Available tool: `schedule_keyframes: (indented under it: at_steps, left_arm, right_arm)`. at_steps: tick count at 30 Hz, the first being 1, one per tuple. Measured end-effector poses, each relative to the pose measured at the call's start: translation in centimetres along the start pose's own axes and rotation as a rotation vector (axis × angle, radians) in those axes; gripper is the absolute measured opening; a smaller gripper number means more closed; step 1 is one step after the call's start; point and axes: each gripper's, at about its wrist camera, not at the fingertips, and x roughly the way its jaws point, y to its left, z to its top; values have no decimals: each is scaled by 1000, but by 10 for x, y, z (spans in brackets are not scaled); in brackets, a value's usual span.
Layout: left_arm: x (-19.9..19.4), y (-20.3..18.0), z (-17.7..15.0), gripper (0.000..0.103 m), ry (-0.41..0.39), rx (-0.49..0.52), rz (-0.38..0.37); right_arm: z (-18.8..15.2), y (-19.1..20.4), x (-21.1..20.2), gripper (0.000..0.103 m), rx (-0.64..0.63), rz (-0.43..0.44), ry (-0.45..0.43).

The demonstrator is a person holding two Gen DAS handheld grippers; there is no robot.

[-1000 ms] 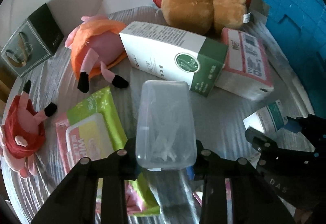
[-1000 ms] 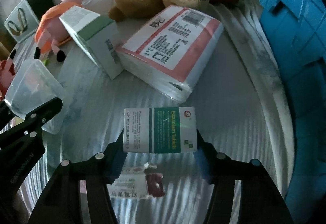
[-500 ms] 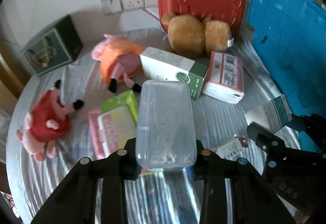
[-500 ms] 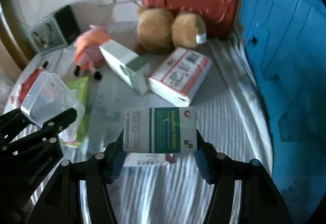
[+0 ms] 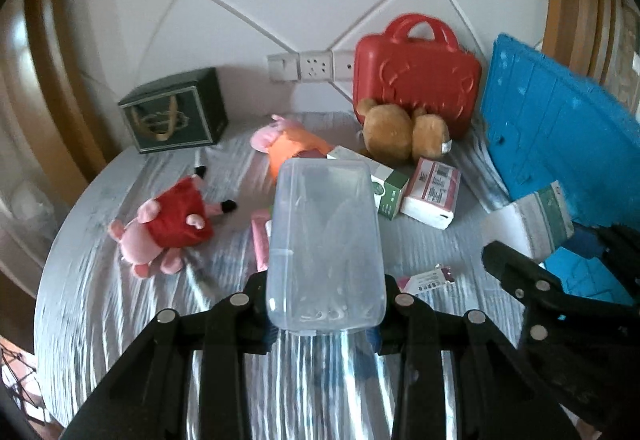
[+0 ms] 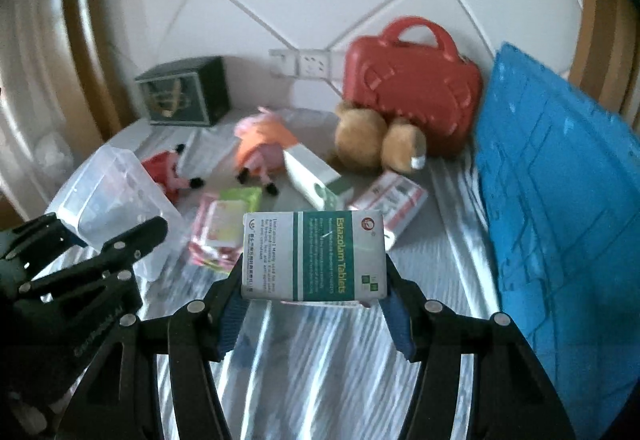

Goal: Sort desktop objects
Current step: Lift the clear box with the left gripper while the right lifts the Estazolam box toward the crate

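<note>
We are gripping a clear box (image 5: 326,240) in our left gripper (image 5: 326,314) and a tablet box (image 6: 314,256) in our right gripper (image 6: 314,298); toys and packets are waiting unsorted.

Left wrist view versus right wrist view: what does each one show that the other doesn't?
Left only: the small packet lying flat on the table.

Right only: the green wipes pack unobstructed, and the tablet box's printed face.

Both: the left gripper clamping the clear container, the right gripper clamping the tablet box, the red case and the blue crate.
</note>
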Motion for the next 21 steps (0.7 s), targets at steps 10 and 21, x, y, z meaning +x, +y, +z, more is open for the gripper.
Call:
schedule_keyframes:
  at_steps: [10,21]
  left_arm:
    - [-63,24,-9,32,-100,-20,-23]
    - [-96,40,-24,32,-151,25,-104]
  right_arm:
    - [-4,37,-74,59,-32,-48,-110]
    - [-17,62,-118,59,3,-165,-164]
